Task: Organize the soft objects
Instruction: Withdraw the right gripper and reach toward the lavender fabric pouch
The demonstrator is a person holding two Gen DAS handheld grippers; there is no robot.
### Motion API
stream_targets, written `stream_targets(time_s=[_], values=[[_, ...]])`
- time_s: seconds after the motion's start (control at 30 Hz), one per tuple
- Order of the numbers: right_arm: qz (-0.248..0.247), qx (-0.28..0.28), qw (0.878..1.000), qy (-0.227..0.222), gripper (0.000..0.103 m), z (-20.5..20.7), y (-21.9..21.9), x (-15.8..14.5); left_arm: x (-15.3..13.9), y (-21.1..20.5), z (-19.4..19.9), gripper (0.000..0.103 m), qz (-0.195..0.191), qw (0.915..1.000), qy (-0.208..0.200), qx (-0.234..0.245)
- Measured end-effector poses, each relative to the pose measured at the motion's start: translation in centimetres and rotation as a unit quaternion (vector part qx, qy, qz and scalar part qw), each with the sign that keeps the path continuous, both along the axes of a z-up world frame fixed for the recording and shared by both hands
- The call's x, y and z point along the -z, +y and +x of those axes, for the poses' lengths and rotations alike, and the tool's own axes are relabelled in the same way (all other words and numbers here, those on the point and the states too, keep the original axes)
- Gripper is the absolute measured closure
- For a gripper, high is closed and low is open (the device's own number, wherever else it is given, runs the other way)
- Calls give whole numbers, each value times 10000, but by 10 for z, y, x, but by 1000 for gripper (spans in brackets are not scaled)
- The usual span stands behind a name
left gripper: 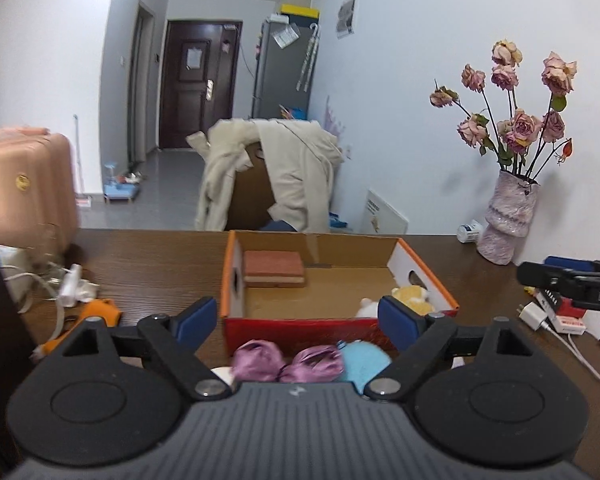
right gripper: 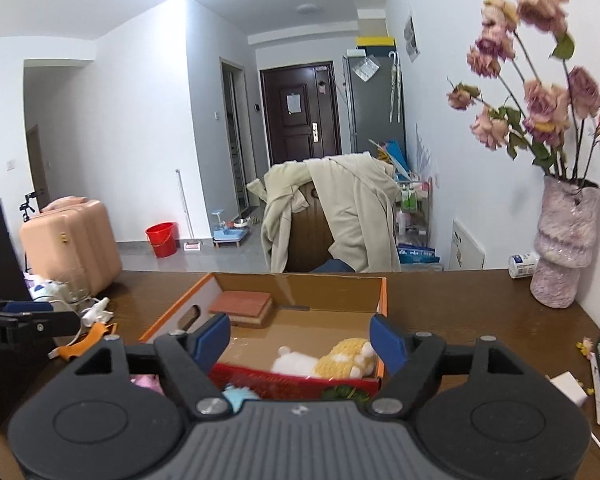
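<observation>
Under my left gripper (left gripper: 296,318), purple bow (left gripper: 286,362) hiding partly; both grippers gaping wide, empty, right gripper (right gripper: 300,338) facing yellow plush (right gripper: 346,358) in box (right gripper: 296,378).

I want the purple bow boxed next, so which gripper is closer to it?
Left. The left gripper hangs open right over the purple bow; the right gripper, also open, faces the box's right half.

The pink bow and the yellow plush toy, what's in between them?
In the left wrist view, the red front wall of the box stands between the pink bow, outside on the table, and the yellow plush toy inside the box.
</observation>
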State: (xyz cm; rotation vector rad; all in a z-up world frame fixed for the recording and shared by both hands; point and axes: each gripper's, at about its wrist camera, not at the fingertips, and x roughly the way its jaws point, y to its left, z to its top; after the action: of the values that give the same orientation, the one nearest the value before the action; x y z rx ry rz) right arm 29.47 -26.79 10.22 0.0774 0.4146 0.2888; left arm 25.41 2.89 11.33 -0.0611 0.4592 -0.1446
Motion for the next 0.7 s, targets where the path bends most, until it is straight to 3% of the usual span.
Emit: stream_targets(time_s=[0.17,0.33,0.7], values=[[-91,-5,9997,-220,21,-50,7,-6,2,9,-45,6,192,9994,-262,-129],[-97,23,9991,-404,19,-98,16,4,20,18,-87,6,52,9991,-312,-294],[-153,135,9944,-1037,10,-219,37,65,80,21,-195,0,98,9948,-760,-677]])
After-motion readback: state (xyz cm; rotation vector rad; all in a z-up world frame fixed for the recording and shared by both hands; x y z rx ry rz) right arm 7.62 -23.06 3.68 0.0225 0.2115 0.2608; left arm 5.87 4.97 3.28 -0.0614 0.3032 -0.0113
